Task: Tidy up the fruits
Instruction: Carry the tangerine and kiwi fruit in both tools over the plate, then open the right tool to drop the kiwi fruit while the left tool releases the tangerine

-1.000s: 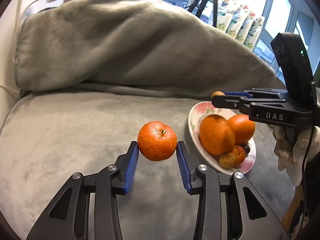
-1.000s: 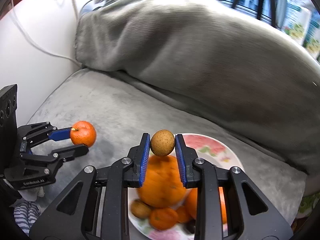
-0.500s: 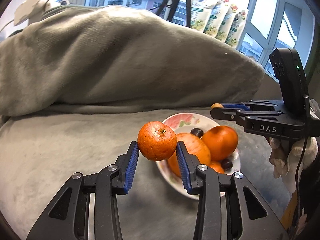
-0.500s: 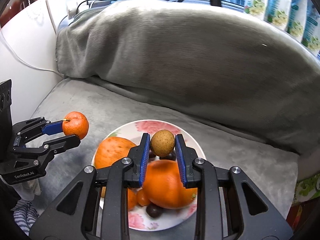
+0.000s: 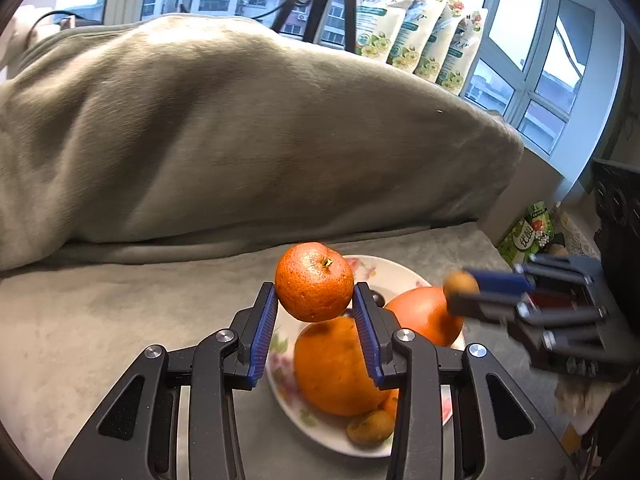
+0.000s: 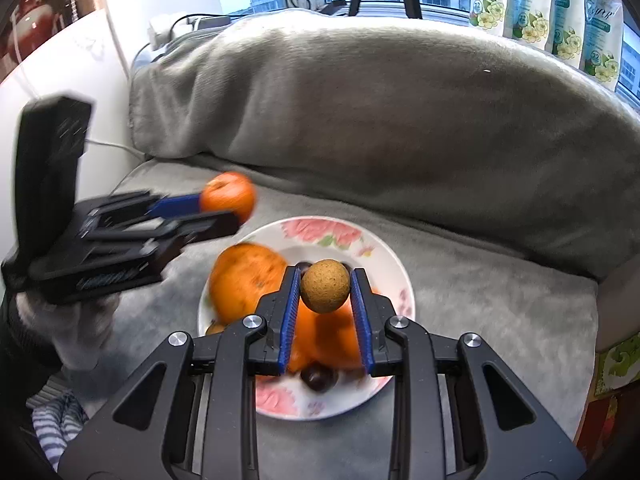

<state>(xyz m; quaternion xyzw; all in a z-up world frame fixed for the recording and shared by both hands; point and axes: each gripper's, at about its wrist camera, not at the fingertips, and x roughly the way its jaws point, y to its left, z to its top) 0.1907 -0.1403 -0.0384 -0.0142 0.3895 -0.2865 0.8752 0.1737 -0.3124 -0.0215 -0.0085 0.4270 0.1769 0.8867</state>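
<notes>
Both grippers point forward and downward over a round white ceramic plate with pink flower print (image 6: 332, 232), which sits on a grey plush-covered seat (image 5: 100, 320). The left gripper (image 5: 314, 312) reaches in from the plate's left side, and in the right wrist view its black body looks blurred, with a pale gloved hand (image 6: 76, 328) beneath it. The right gripper (image 6: 325, 300) comes in from the plate's right; it too is smeared where it shows at the edge of the left wrist view.

The left jaws are closed on a small round orange mandarin with a green stem nub (image 5: 314, 286), the blue ribbed pads pressing its two sides and lifting it clear above the plate's near-left rim. The right jaws are clamped narrowly on a small round tan-brown fruit with a rough skin (image 6: 325, 286) (perhaps a longan, though that is hard to tell), held in the air over the middle of the plate.

On the plate lie two large oranges (image 5: 336, 364) touching each other, a dark glossy round fruit (image 6: 318, 376) near the front rim, and a small brownish fruit (image 5: 370, 426) at the near edge.

Behind the seat rises a bulky grey blanket-draped backrest (image 6: 400, 120). Beyond it stand white floral-printed packs (image 5: 420, 40) along a windowsill, with windows (image 5: 560, 60) showing buildings outside.
</notes>
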